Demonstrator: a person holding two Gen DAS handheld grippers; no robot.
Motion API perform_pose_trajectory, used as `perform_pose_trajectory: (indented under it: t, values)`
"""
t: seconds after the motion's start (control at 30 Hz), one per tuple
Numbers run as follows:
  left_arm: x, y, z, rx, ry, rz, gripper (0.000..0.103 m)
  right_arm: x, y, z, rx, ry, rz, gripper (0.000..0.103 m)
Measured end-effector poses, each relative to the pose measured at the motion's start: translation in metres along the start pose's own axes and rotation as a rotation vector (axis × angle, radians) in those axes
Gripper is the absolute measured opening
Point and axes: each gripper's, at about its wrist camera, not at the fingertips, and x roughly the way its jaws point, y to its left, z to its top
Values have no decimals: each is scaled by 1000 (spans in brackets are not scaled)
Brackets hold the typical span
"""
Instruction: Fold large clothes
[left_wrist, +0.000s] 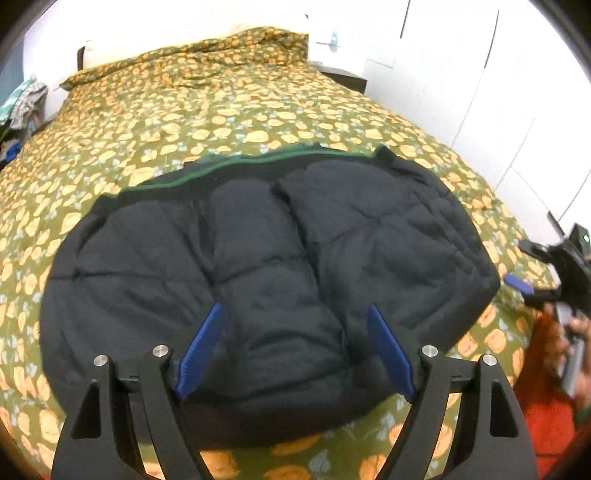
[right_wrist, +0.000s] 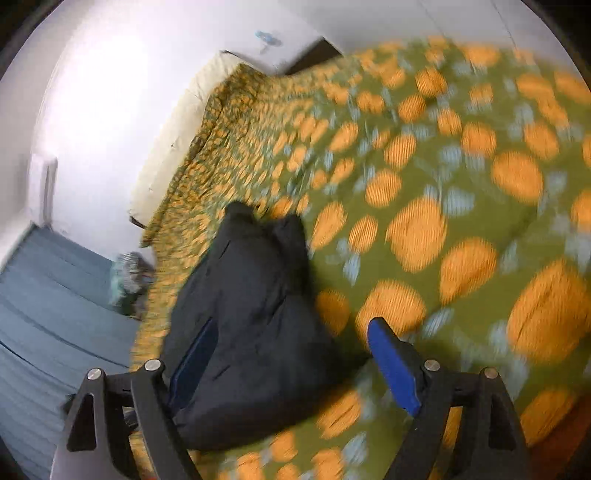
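A bulky black quilted puffer jacket with a green-trimmed edge lies folded on a bed spread with an olive-green quilt printed with orange flowers, its sleeves drawn in over the body and its long axis running side to side across the left wrist view; the green-trimmed edge is on the far side, the near edge bulging toward the camera; the left gripper hovers above the near middle of the garment, pitched downward, its blue-padded jaws standing wide apart with nothing pinched between them, the padded fabric showing beyond and between the fingers but not gripped; the right gripper, seen blurred in its own view, sits at the jacket's right-hand end, jaws likewise apart and empty, one blue pad over the dark fabric and the other over the bare quilt; in the left view that same gripper appears just beside the jacket's right edge, held by a person's hand above an orange-red sleeve; judged from this, the next fold would bring one end across the long axis, and the right gripper is the nearer to an end to lift.
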Motion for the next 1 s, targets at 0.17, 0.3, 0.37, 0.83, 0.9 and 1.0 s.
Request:
perform_pose_trajectory:
  t: [0.17, 0.3, 0.37, 0.83, 0.9, 1.0]
  values:
    - [33, -3, -10, -22, 51, -37, 81, 12, -6, -26, 108, 91, 81, 85]
    - [53, -4, -16, -12, 83, -41, 85, 53, 2, -20, 100, 145, 38, 91]
    - [57, -4, -16, -11, 94, -44, 86, 67, 3, -21, 108, 145, -12, 91]
    - [23, 3, 25, 28, 154, 13, 78, 26, 68, -29, -114, -50, 84, 17]
    - [-5, 7, 55, 31, 116, -21, 79, 16, 95, -33, -221, -73, 90, 17]
    - [-44, -1, 110, 80, 104, -132, 83, 5, 153, -55, -446, -106, 99, 17]
